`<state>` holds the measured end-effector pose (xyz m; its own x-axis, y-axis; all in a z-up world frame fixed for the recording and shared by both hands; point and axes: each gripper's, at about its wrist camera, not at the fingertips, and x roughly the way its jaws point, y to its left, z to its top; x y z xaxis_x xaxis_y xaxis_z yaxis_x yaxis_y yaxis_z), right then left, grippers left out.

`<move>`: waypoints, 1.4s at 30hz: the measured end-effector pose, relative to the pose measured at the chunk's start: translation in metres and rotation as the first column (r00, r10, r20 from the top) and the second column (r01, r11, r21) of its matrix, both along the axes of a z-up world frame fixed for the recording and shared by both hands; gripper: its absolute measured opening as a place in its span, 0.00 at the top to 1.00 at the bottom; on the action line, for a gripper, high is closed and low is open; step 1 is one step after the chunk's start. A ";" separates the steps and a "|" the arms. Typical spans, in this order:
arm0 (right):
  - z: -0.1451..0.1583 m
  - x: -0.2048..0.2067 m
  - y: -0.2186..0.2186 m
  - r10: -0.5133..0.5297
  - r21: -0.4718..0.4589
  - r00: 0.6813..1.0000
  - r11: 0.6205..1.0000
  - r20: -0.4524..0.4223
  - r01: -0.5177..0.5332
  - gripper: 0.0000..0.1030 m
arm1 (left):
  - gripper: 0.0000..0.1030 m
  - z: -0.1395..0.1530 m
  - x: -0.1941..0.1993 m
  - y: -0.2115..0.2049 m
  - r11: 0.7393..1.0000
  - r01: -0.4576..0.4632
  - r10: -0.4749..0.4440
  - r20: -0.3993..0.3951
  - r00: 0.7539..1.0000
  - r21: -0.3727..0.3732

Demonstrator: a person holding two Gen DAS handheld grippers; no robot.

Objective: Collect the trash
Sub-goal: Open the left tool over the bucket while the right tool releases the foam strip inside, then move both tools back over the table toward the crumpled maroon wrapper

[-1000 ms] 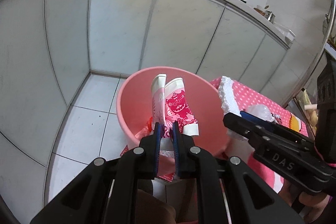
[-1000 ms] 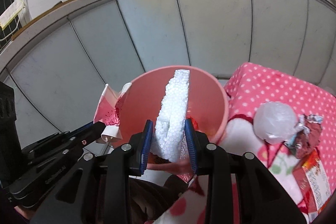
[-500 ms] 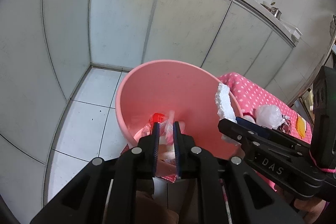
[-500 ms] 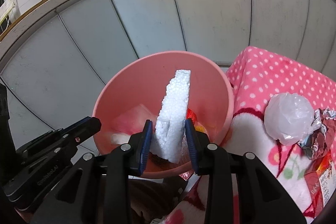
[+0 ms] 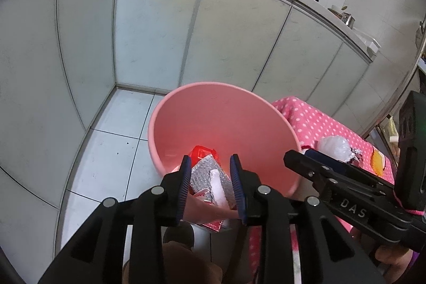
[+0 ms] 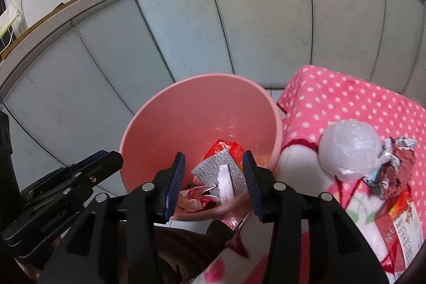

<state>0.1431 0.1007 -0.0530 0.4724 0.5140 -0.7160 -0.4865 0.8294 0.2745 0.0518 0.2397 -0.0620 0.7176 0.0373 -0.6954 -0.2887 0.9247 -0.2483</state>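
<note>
A pink bin [image 5: 159,124] stands on the floor just below both grippers. My left gripper [image 5: 210,164] hangs over its near rim, jaws opening, with nothing gripped between them. My right gripper [image 6: 213,159] hangs over the same bin [image 6: 133,129], jaws also opening and holding nothing. Down in the bin lie a white foam piece [image 6: 223,182], a pink printed carton [image 6: 194,196], a silver foil bag [image 6: 213,167] and a red wrapper [image 6: 226,147]. The foam piece [image 5: 218,188] and the foil bag [image 5: 205,172] also show in the left wrist view.
A table with a pink dotted cloth [image 6: 346,103] stands right of the bin, bearing a balled white plastic bag [image 6: 348,148], a crumpled wrapper [image 6: 394,167] and a red packet [image 6: 399,220]. Pale cabinet doors [image 5: 159,31] close off the back, with pans on the counter above. A white tiled floor [image 5: 111,151] lies to the left.
The left gripper let go of the pink carton and the right gripper let go of the foam piece. Both pieces dropped into the bin, and both pairs of jaws stand wider.
</note>
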 end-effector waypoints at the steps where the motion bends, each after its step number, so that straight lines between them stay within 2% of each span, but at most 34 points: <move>1: 0.003 -0.003 -0.004 -0.001 0.001 1.000 1.000 0.007 0.001 0.56 | 0.72 0.002 -0.001 -0.002 1.000 0.003 -0.003 0.003 1.000 0.000; 10: 0.022 -0.035 -0.055 -0.040 -0.009 0.998 0.999 0.053 0.041 0.56 | 0.68 0.022 -0.012 -0.022 0.998 0.060 -0.060 0.033 0.998 -0.008; 18: 0.033 -0.074 -0.123 -0.144 -0.009 0.982 0.989 0.124 0.147 0.56 | 0.68 0.034 -0.014 -0.057 0.988 0.153 -0.152 0.030 0.988 -0.024; 21: 0.031 -0.087 -0.155 -0.204 -0.024 0.968 0.978 0.146 0.209 0.56 | 0.68 0.035 -0.014 -0.072 0.981 0.190 -0.190 0.024 0.981 -0.021; 28: 0.024 -0.096 -0.220 -0.350 0.001 0.927 0.936 0.133 0.353 0.56 | 0.68 0.035 -0.011 -0.116 0.961 0.276 -0.277 0.005 0.961 0.020; 35: 0.014 -0.096 -0.252 -0.423 -0.023 0.893 0.902 0.156 0.431 0.56 | 0.68 0.032 -0.001 -0.152 0.934 0.355 -0.355 -0.008 0.935 0.051; 42: 0.002 -0.096 -0.276 -0.488 -0.033 0.861 0.867 0.144 0.497 0.56 | 0.68 0.026 0.017 -0.176 0.914 0.405 -0.404 -0.033 0.914 0.030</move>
